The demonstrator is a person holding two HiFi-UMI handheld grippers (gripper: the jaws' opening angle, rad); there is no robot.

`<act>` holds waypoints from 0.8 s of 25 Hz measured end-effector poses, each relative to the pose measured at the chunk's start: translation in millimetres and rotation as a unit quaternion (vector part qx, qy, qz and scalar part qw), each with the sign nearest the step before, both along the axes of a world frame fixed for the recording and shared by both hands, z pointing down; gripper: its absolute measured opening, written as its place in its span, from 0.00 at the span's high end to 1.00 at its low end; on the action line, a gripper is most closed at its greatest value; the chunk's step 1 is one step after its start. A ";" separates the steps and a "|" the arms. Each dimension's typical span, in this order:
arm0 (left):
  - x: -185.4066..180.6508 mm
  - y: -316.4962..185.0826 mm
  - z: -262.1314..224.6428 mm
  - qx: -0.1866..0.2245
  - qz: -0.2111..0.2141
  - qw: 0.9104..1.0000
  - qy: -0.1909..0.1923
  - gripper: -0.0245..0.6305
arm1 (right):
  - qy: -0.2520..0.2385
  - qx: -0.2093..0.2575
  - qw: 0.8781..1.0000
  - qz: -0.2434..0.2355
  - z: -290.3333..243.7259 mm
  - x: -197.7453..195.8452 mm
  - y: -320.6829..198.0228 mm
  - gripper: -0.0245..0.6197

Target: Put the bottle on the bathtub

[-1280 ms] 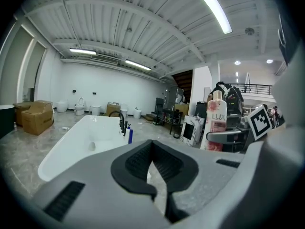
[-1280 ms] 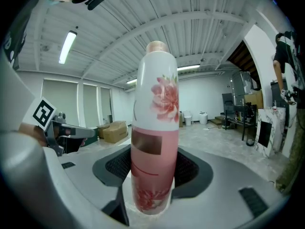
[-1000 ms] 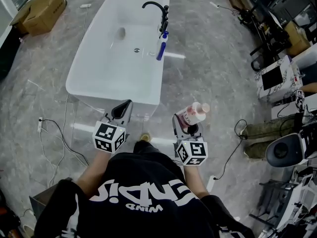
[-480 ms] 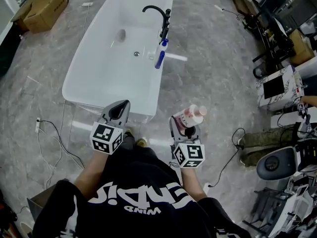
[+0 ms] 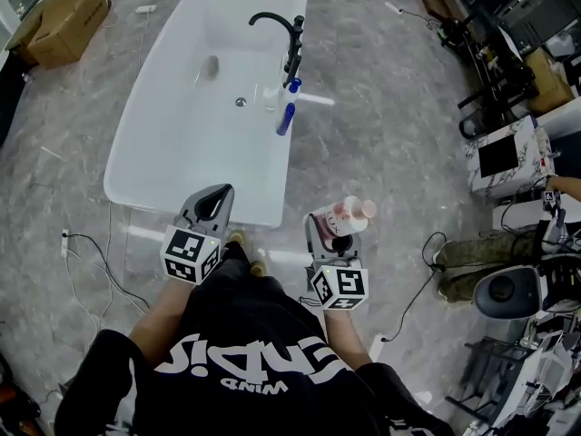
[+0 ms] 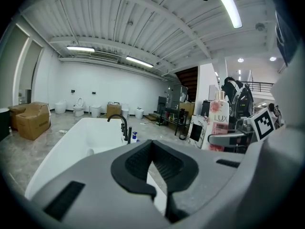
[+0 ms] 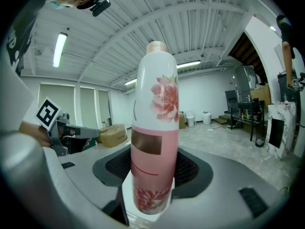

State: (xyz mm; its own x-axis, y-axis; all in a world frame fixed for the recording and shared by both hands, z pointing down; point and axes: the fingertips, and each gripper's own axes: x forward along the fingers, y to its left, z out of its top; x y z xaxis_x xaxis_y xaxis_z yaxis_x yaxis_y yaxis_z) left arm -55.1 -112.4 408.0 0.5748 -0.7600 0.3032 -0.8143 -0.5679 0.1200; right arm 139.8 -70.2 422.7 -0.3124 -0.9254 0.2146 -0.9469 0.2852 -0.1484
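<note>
A pink and white flowered bottle (image 5: 349,213) stands upright in my right gripper (image 5: 339,227), which is shut on its lower body. In the right gripper view the bottle (image 7: 155,128) fills the middle, between the pads of that gripper (image 7: 152,168). The white bathtub (image 5: 209,143) lies ahead on the floor, with a black faucet (image 5: 277,30) on its right rim. My left gripper (image 5: 211,200) is shut and holds nothing, just above the tub's near end. The left gripper view shows the tub (image 6: 81,137), the faucet (image 6: 121,125) and the held bottle (image 6: 219,120) off to the right.
A small blue bottle (image 5: 287,116) stands on the tub's right rim by the faucet. A cardboard box (image 5: 59,7) sits at far left. Cables (image 5: 91,262) run over the floor at left. Racks, a marbled cabinet (image 5: 504,157) and a chair (image 5: 513,289) crowd the right.
The view has shifted a little and the tub sits slightly lower and further left in it. Both grippers keep the same pose, the right still shut on the bottle.
</note>
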 end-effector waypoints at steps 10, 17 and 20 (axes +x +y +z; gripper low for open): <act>0.3 -56.0 26.2 -0.015 0.026 1.000 -0.005 0.95 | 0.014 -0.011 1.000 0.013 28.4 -9.5 -58.4 0.56; -0.3 -91.6 54.4 -0.027 0.031 0.999 -0.008 0.95 | 0.024 -0.017 1.000 0.011 57.0 -16.2 -100.8 0.57; 0.7 -104.1 68.2 -0.035 0.034 0.999 -0.010 0.95 | 0.029 -0.020 0.999 0.015 71.6 -15.1 -118.5 0.57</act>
State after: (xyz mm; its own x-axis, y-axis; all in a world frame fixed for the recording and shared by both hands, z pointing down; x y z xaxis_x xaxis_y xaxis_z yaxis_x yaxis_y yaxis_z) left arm -54.3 -216.5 476.3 0.6175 -0.6968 0.3649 -0.7770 -0.6124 0.1457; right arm 124.7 -188.6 494.3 -0.2714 -0.9244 0.2680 -0.9620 0.2521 -0.1045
